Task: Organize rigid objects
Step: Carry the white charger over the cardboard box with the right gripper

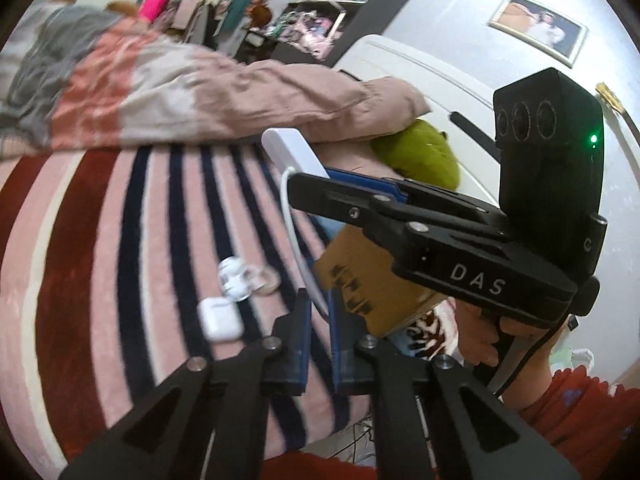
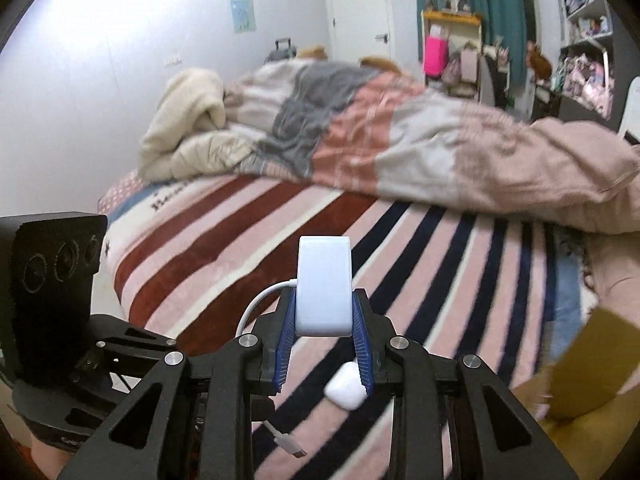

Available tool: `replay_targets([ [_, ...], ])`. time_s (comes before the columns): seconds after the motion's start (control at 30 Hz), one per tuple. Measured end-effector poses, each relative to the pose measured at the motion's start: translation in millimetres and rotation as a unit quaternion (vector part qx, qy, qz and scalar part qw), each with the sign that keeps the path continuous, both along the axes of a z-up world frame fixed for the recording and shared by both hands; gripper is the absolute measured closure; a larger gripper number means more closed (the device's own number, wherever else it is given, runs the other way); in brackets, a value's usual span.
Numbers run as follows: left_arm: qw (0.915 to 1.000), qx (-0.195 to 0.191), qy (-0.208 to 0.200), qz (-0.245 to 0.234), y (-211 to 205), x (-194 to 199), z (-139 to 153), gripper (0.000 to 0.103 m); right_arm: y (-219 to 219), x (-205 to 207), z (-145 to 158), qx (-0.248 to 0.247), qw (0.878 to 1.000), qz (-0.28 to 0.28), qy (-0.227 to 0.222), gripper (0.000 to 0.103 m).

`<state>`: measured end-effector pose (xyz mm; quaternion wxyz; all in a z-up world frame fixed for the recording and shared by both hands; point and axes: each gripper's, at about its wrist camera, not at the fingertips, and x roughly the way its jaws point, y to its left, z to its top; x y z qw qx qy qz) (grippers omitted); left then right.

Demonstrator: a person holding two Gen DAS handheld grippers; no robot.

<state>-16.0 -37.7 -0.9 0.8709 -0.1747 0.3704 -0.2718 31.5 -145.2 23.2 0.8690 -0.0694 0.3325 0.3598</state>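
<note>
My right gripper (image 2: 324, 312) is shut on a white power bank (image 2: 324, 286) with a short white cable (image 2: 256, 306) and holds it above the striped bed blanket (image 2: 248, 216). In the left wrist view the right gripper (image 1: 320, 188) comes in from the right with the power bank (image 1: 294, 152). My left gripper (image 1: 318, 312) is open and empty, low over the blanket. A white earbud case (image 1: 220, 318) lies on the blanket left of the left gripper; it also shows under the right gripper (image 2: 346, 386). A small white item with rings (image 1: 244, 278) lies beside it.
A brown cardboard box (image 1: 368, 284) sits at the bed's edge; it shows at the right (image 2: 588, 364). A pink-grey quilt (image 2: 400, 136) is heaped across the back of the bed. A green plush (image 1: 420, 152) lies under the quilt's edge.
</note>
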Motion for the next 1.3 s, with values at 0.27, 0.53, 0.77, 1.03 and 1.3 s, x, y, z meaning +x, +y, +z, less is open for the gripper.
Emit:
replay_targets([
  [0.27,0.9976,0.033,-0.021,-0.057,-80.7,28.9,36.4,0.097,-76.9,2.0,37.5,-0.003,0.997,-0.064,-0.045,0.08],
  [0.53,0.9919,0.056,0.027,-0.11,-159.0,70.5,14.0,0.097,-147.8,25.0,21.0,-0.047,0.99,-0.128,-0.021,0.08],
  [0.77,0.9874,0.091,0.063,-0.114,-181.0,88.7,-11.2,0.097,-177.1,40.2,-20.8,-0.099,0.984,-0.146,0.036,0.08],
  [1.03,0.9871,0.101,0.064,-0.106,-178.0,87.8,-12.9,0.085,-182.1,39.9,-42.0,-0.116,0.982,-0.136,0.066,0.08],
  [1.3,0.9913,0.123,0.01,-0.046,-142.1,67.0,14.6,0.034,-179.9,31.8,-34.5,-0.123,0.98,-0.143,0.063,0.073],
])
